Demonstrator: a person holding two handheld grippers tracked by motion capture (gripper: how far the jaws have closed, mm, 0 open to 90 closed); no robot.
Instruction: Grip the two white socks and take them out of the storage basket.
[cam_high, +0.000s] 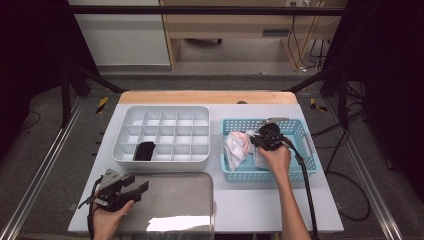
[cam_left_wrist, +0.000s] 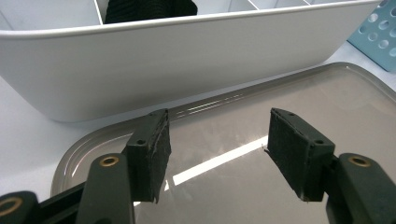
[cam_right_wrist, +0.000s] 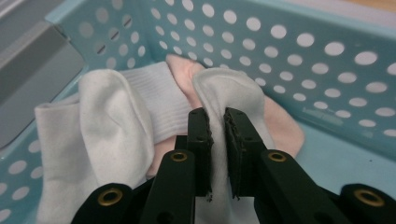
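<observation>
Right tongs (cam_right_wrist: 217, 121) pinch a white sock (cam_right_wrist: 224, 91) inside the blue basket (cam_right_wrist: 327, 51).

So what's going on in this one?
A person is sorting socks with two handheld grippers. The right gripper is shut on a white sock inside the blue basket. The left gripper hangs open over the metal tray. One black sock already sits in the white divided organizer.
</observation>
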